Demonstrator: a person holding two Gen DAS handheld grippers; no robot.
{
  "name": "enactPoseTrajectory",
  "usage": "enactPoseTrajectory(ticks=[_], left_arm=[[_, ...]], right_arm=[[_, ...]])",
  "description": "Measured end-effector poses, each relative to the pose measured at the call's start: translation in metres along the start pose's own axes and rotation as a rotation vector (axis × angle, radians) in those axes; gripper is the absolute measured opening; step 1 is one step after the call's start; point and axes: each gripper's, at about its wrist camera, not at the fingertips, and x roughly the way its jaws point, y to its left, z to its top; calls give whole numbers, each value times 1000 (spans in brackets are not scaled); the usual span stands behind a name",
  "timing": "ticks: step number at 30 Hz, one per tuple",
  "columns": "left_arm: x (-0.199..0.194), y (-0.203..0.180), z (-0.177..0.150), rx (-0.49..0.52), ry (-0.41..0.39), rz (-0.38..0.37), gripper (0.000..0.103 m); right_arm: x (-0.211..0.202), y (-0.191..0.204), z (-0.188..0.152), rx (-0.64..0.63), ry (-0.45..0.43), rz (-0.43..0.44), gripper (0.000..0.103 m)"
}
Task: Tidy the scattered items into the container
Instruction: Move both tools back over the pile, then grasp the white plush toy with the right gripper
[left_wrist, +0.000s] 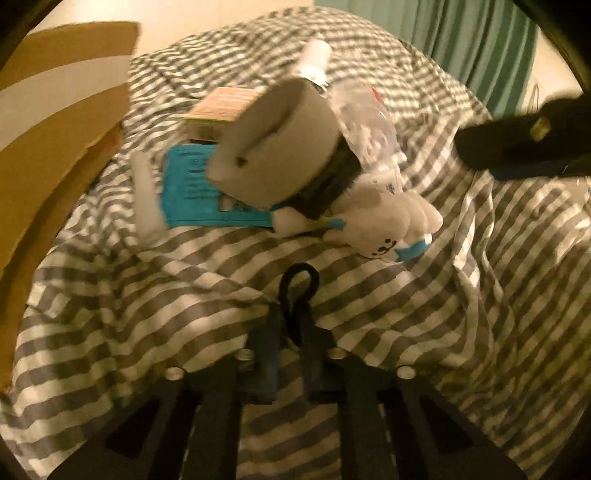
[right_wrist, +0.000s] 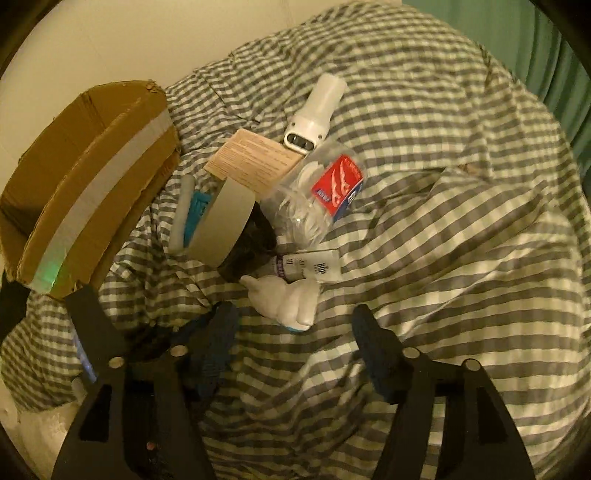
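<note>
Fingers of the left gripper (left_wrist: 295, 314) were pressed nearly together, pinching a thin black hair tie (left_wrist: 298, 282) whose loop stood up beyond the tips; those of the right gripper (right_wrist: 295, 325) stood wide apart and held nothing.

Largest was the cardboard box (right_wrist: 85, 184), open at the far left on the checked bedding (right_wrist: 443, 221). Beside it, right of its wall, lay the scattered heap: a grey tape roll (right_wrist: 225, 225), stiff and light, probably best taken across its rim; a crinkled clear bag (right_wrist: 317, 192) with a red label, slippery and soft; a white plush toy (right_wrist: 288, 299) at the near edge, squashy and easy to pinch anywhere; a tan card (right_wrist: 255, 166); a white device (right_wrist: 317, 110) (hard, smooth).

Smallest, the tie looked limp and almost weightless, likely to slip unless gripped firmly.
</note>
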Motion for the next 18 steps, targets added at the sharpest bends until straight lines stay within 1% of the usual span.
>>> enactPoseTrajectory(ticks=[2,4,6,9,12,13,15,16,17,18], left_arm=[[-11,11,-3,-41,-9,-23,7],[-22,18,-6,-63,-25,-14,6],[-30,23,-6,-70,-42,-6,6],[-34,30,3,-86,-60,-8,6],[-31,34,6,-94,-65,-4,6],[-28,35,7,-93,-63,-3,6],[-25,36,7,-91,-57,1,6],[-25,36,7,-87,-57,7,6],[-26,35,7,-84,-60,14,6],[-27,34,6,-79,-65,18,6]], right_arm=[[10,1,0,21,12,4,71],[19,4,0,31,30,-6,72],[32,8,0,35,52,-21,73],[49,12,0,38,81,-38,73],[65,12,3,41,105,-58,73],[69,12,4,40,110,-68,73],[74,8,6,56,83,-96,73],[77,6,7,63,91,-86,73],[84,3,7,75,120,-65,71],[87,1,6,83,128,-55,69]])
